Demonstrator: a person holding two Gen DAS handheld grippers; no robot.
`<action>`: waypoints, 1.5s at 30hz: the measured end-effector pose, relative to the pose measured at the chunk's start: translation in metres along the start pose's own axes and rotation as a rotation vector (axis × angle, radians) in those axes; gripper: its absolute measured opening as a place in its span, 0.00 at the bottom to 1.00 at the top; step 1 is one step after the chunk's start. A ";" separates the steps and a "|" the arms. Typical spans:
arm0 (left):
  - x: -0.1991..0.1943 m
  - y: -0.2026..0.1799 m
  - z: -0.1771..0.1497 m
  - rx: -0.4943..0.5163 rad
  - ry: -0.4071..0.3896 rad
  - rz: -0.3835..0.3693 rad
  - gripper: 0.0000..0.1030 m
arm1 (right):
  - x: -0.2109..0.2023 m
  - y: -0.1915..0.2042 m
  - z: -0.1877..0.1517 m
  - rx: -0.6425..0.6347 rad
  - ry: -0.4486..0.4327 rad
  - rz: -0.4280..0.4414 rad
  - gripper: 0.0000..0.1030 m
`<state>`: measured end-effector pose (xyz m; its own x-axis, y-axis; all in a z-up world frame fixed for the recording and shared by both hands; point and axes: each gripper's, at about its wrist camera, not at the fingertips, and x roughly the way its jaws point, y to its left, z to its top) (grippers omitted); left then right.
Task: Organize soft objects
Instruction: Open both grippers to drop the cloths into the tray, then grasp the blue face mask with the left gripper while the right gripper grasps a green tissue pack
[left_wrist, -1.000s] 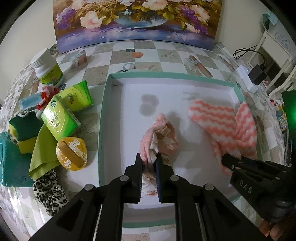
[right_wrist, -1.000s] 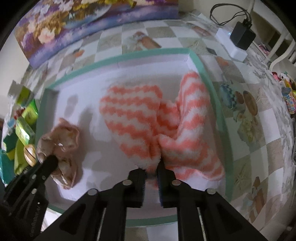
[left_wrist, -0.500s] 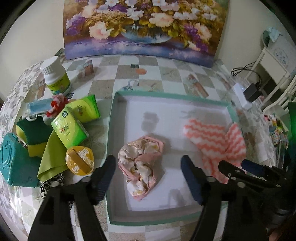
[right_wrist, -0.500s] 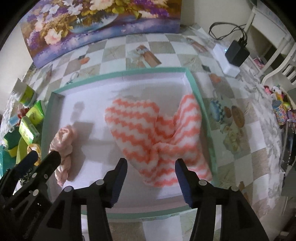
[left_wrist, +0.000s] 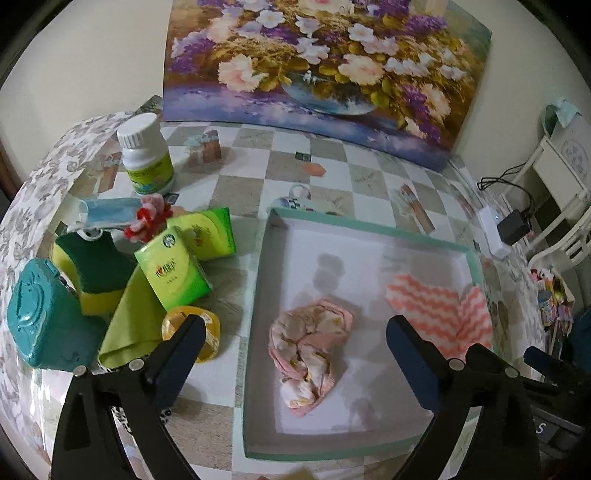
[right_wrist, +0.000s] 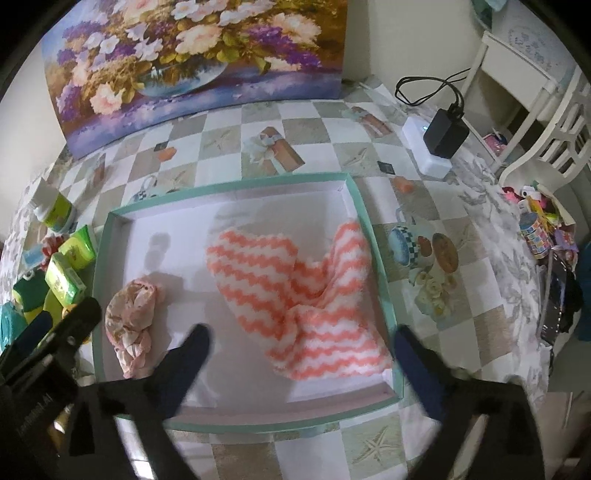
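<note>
Across the lower half of both wrist views, the shallow white tray with a teal rim (left_wrist: 275, 218) is seen, and two soft things lie in it. A crumpled pink floral cloth (left_wrist: 308, 349) rests left of centre, and a fluffy coral-and-white zigzag towel (right_wrist: 295, 291) is spread at centre right, its edge riding up against the right wall. The left gripper (left_wrist: 295, 354) and the right gripper (right_wrist: 301, 354) have just been opening; both sets of jaws are now spread wide, and nothing is pinched between them.

At upper left of the left view, a pile is left outside the tray: green tissue packs (left_wrist: 173, 271), a lime-green cloth (left_wrist: 127, 325), a green-and-yellow sponge (left_wrist: 98, 271) and a blue face mask (left_wrist: 109, 214). The job is judged unfinished. If the lime-green cloth is pulled out, the round yellow tape roll (left_wrist: 194, 334) and the packs lying on or beside it could be dragged or tipped. The white pill bottle (left_wrist: 146, 158) could be knocked over by a careless reach. The towel's raised edge could be snagged and hauled back over the rim.
</note>
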<state>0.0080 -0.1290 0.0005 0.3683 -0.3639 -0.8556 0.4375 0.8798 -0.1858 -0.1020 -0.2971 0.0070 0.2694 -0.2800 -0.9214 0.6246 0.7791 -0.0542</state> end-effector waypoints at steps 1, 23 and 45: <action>-0.001 0.001 0.001 -0.001 -0.004 0.002 0.96 | -0.001 0.000 0.000 0.000 -0.004 0.001 1.00; -0.038 0.059 0.083 -0.115 -0.165 0.050 1.00 | -0.014 0.004 0.028 0.120 -0.131 0.186 1.00; -0.045 0.228 0.077 -0.362 -0.052 0.219 1.00 | -0.018 0.134 0.040 -0.144 -0.140 0.369 1.00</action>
<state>0.1546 0.0644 0.0343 0.4652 -0.1632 -0.8700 0.0311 0.9853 -0.1682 0.0063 -0.2100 0.0321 0.5593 -0.0337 -0.8283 0.3613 0.9092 0.2070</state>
